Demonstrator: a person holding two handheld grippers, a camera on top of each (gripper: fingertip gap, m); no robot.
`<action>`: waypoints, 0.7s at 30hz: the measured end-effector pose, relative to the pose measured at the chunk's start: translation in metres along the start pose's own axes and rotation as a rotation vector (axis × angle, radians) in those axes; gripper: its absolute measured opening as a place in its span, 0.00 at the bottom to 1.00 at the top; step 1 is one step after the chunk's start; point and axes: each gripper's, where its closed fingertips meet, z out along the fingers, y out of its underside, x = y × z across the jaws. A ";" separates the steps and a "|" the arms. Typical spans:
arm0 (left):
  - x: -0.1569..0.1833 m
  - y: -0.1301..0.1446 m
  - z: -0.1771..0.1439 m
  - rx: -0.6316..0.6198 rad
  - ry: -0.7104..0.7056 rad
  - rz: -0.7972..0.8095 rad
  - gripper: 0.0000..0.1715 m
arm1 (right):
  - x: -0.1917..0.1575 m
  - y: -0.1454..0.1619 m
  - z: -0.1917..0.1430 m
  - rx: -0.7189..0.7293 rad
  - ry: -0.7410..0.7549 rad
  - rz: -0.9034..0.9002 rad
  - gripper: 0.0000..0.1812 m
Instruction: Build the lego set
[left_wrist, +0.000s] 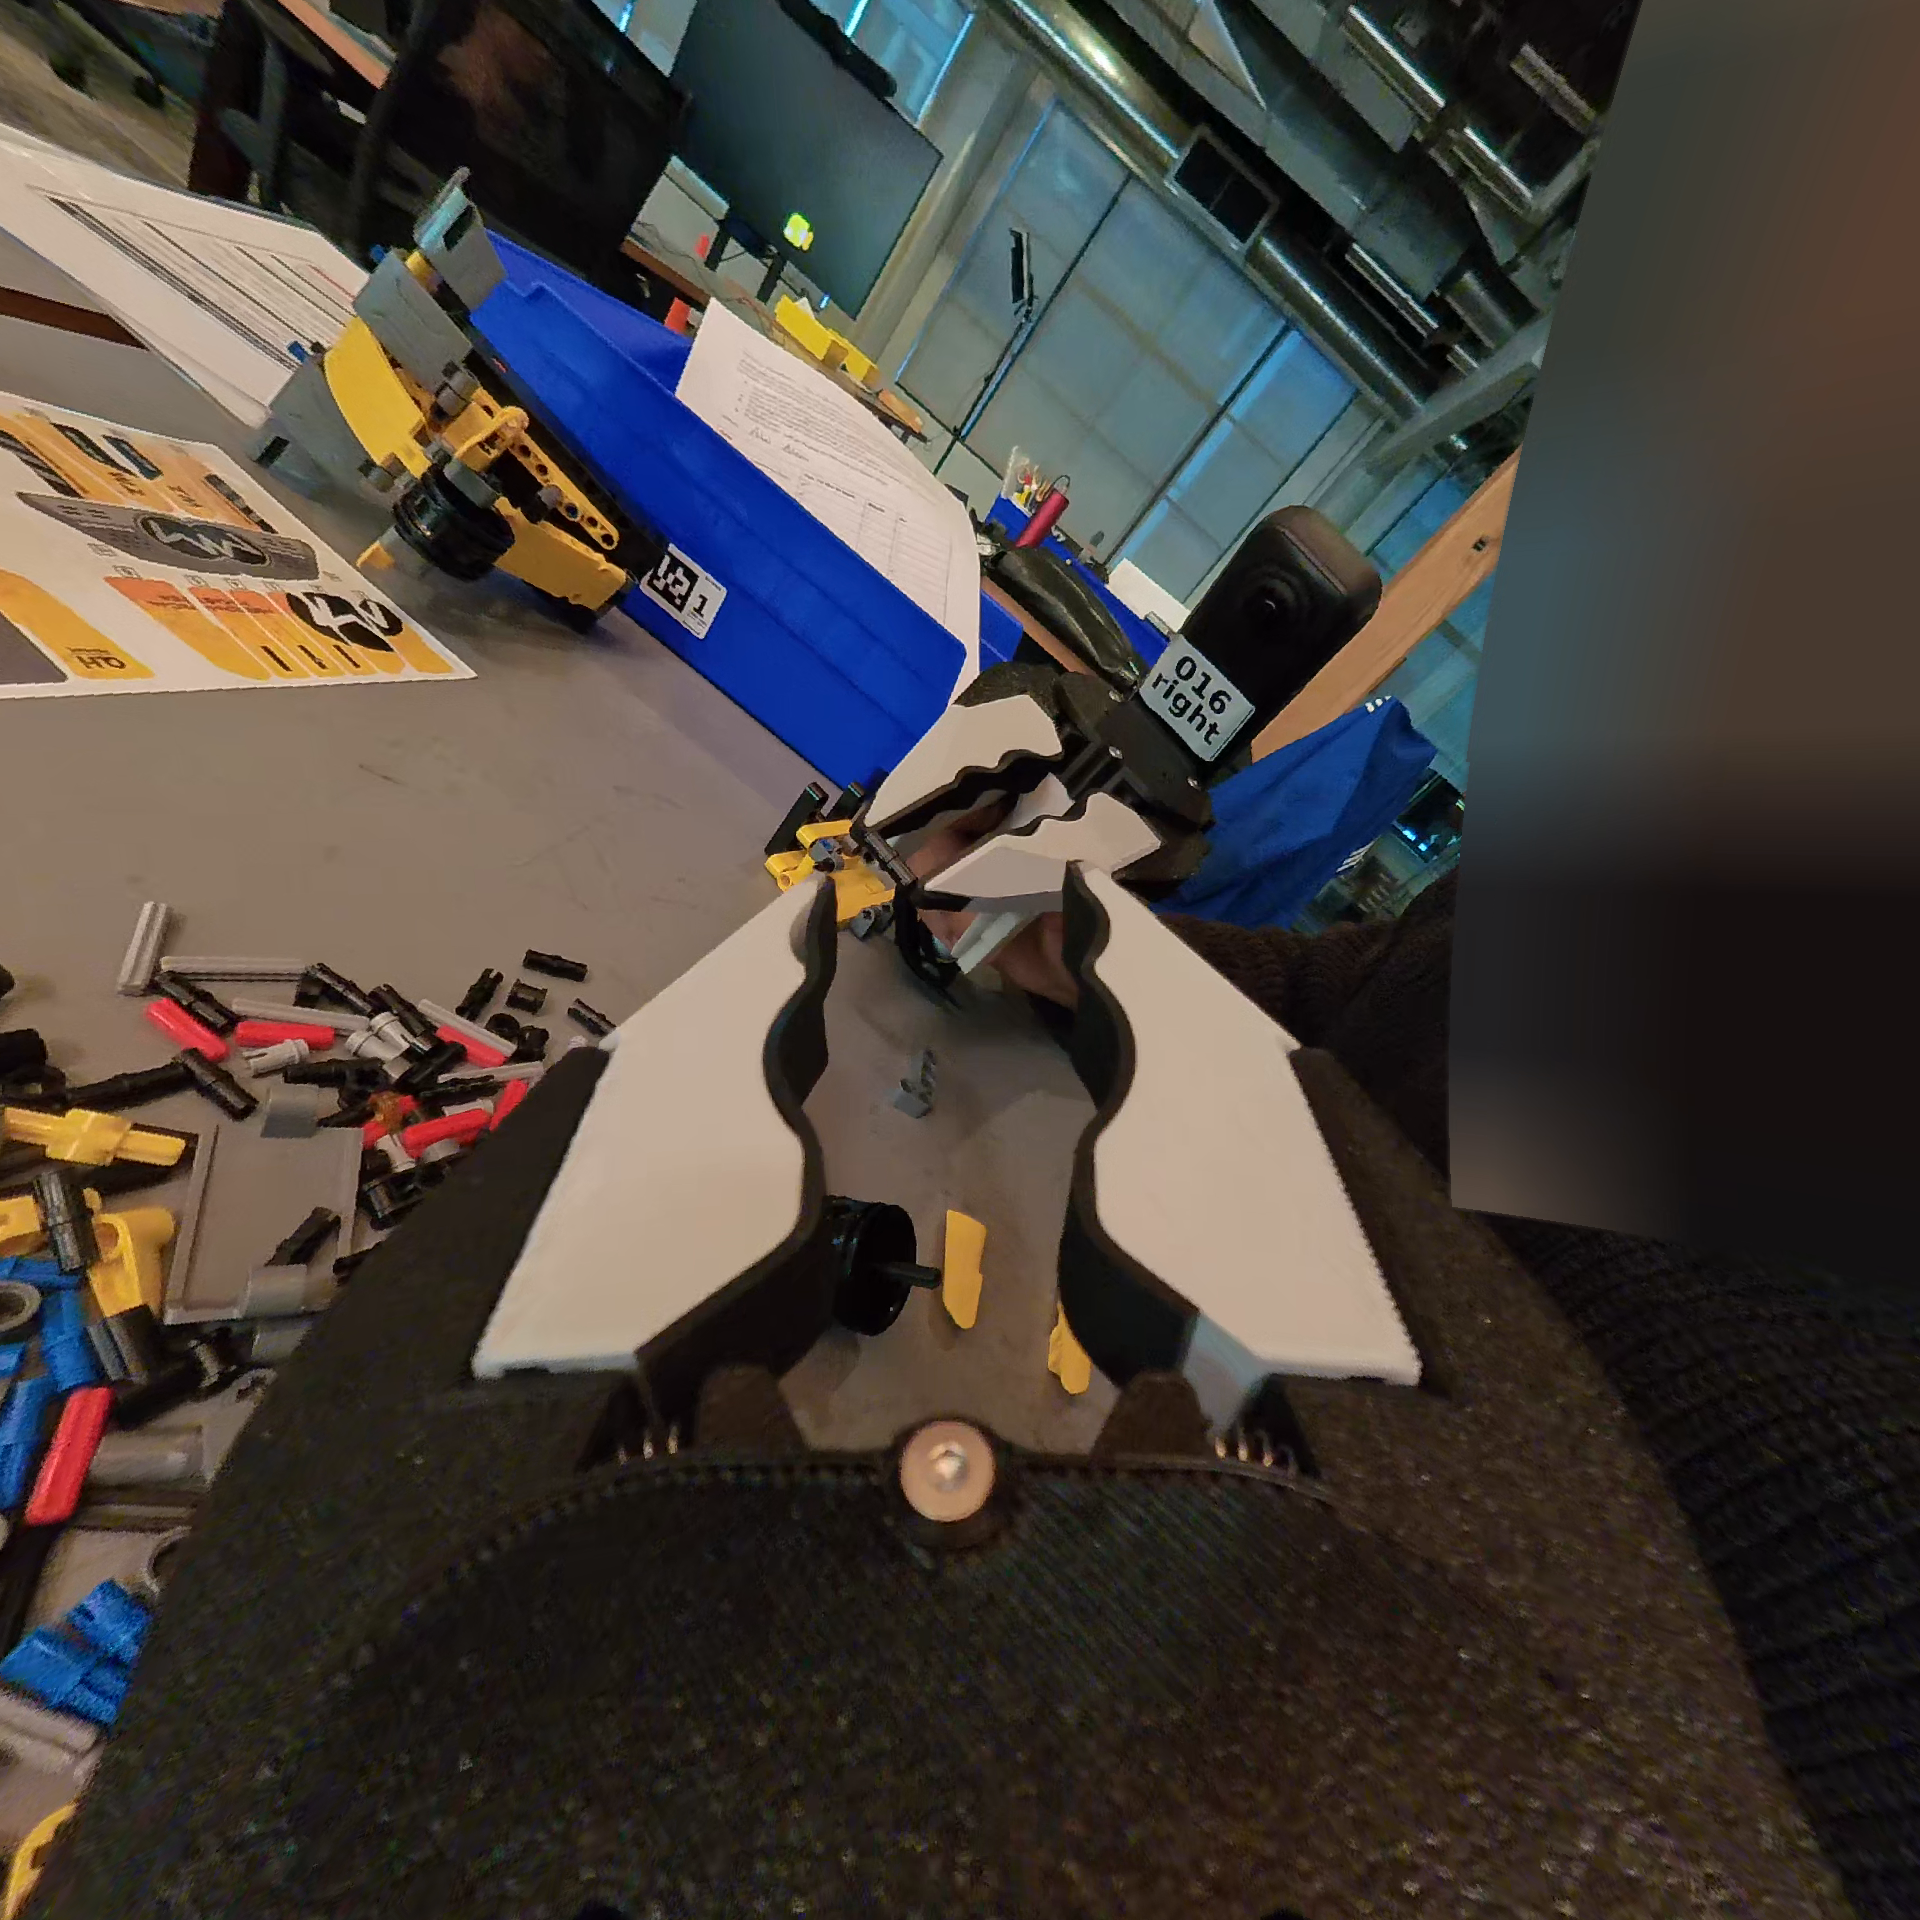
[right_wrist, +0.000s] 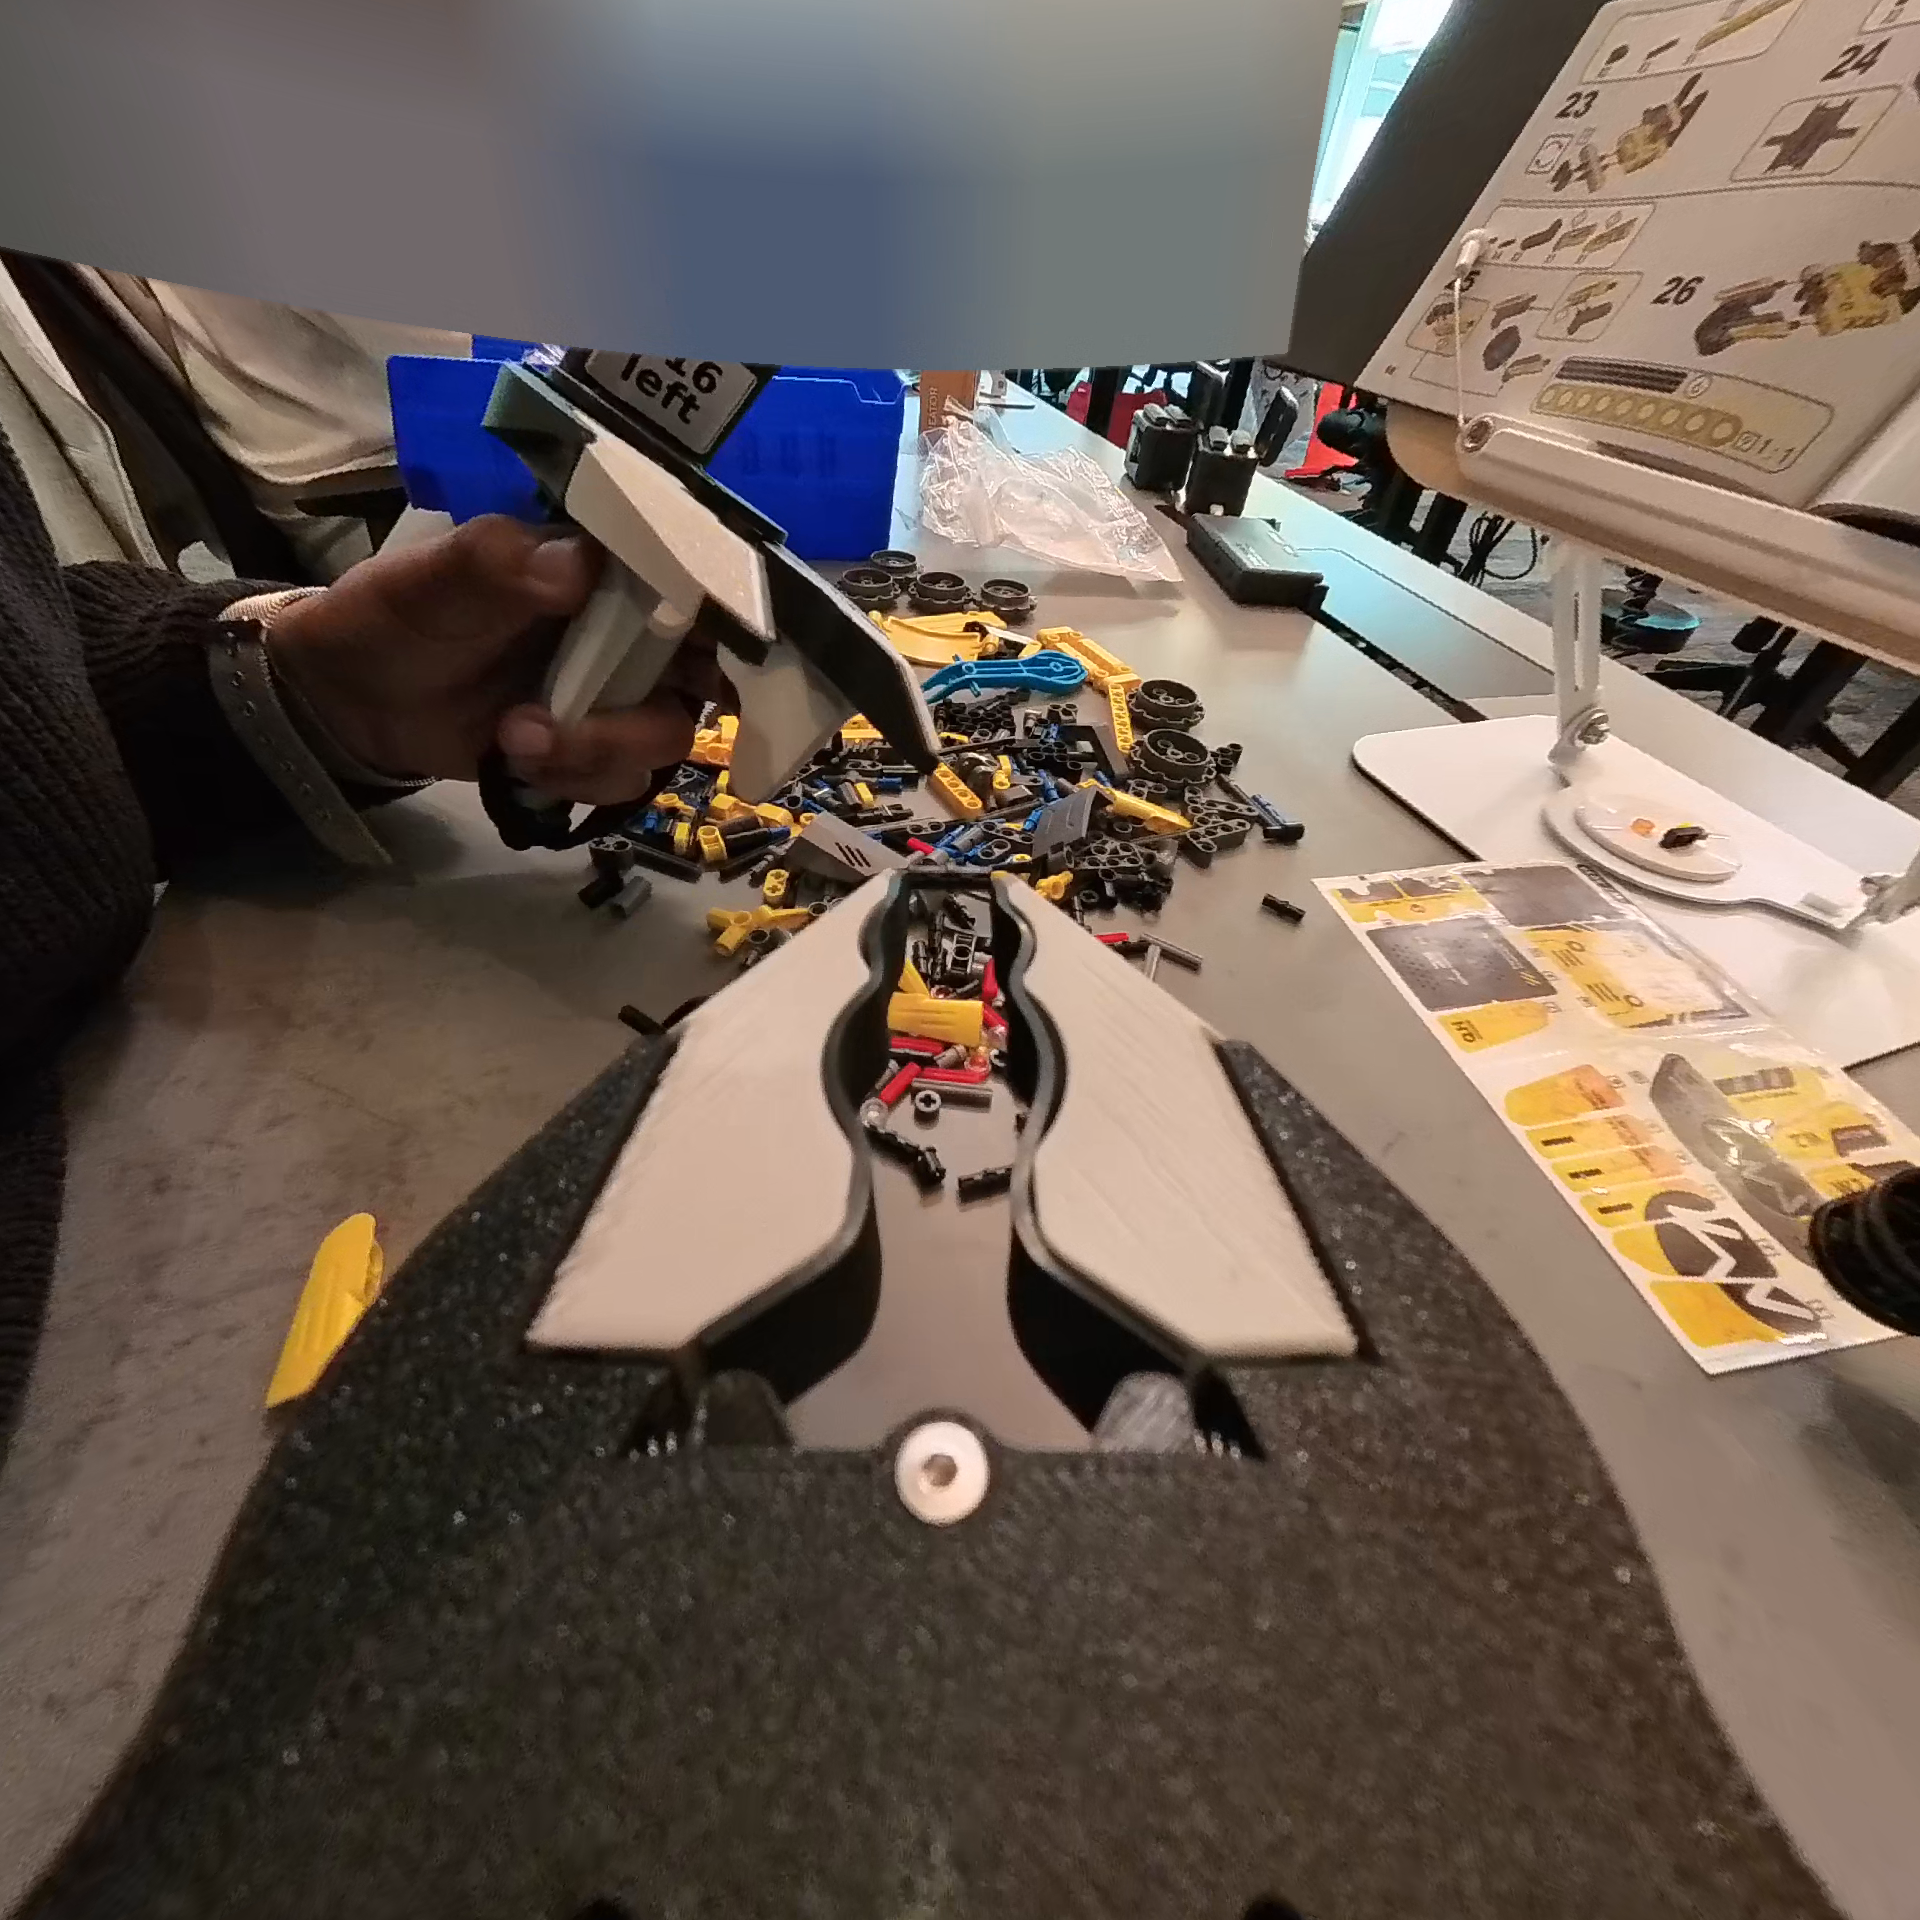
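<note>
Over the grey table's (left_wrist: 416, 810) bare middle, left tool (left_wrist: 956, 894) spread; right tool (right_wrist: 945, 883) nearly together, grip unclear, beside brick pile (right_wrist: 987, 790).

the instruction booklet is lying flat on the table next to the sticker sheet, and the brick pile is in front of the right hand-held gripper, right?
Not quite. The instruction booklet is propped up on a white stand, not lying flat; the right wrist view shows this. The rest holds: the sticker sheet lies on the table beside the stand, and the brick pile is in front of the right hand-held gripper.
</note>
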 end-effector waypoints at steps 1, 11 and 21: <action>0.000 0.000 0.000 0.000 0.000 -0.003 0.23 | 0.000 0.000 0.000 0.000 0.000 0.001 0.08; 0.002 -0.005 -0.003 0.030 0.006 0.014 0.23 | 0.001 0.004 0.001 -0.013 -0.010 0.017 0.08; 0.002 -0.004 -0.002 0.024 0.009 0.006 0.24 | 0.001 0.005 0.002 -0.013 -0.014 0.025 0.08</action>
